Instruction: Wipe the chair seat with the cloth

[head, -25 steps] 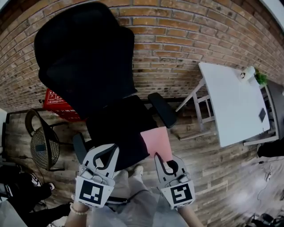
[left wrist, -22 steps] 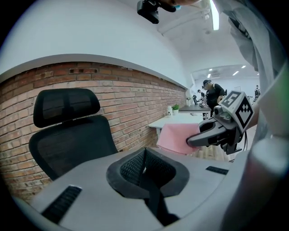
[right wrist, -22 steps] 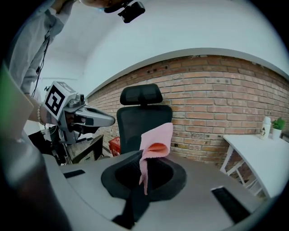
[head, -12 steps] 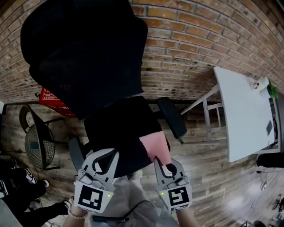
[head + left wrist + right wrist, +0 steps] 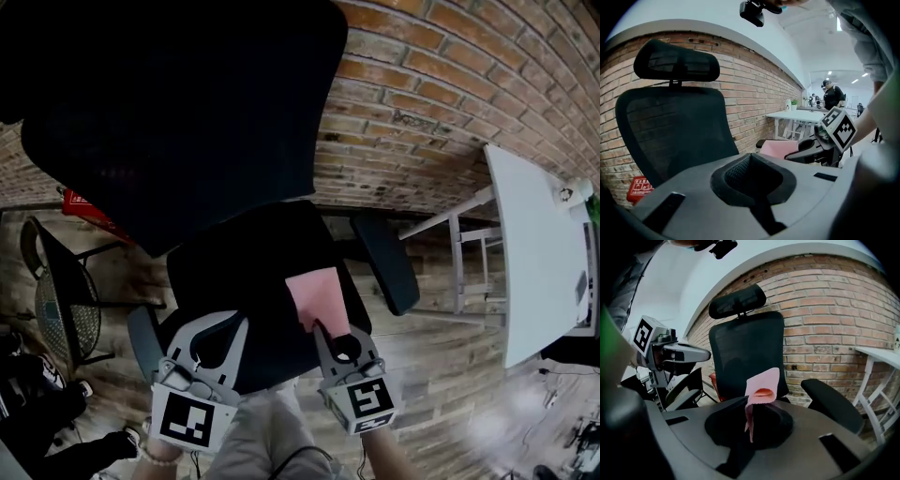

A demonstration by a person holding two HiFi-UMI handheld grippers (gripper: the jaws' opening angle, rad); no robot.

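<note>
While right gripper [image 5: 325,329] fingers [image 5: 785,420] pinch cloth [image 5: 316,294], left gripper [image 5: 240,324] fingers together

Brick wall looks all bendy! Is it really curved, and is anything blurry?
Head view: the lens bends the brick wall, and the floor at lower right is smeary. Right gripper view: bricks bow too, pink cloth sharp. Left gripper view: dark corners.

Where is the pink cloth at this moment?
The pink cloth is pinched in the right hand-held gripper. In the head view it shows over the right front of the black chair seat, beside the armrest.
</note>
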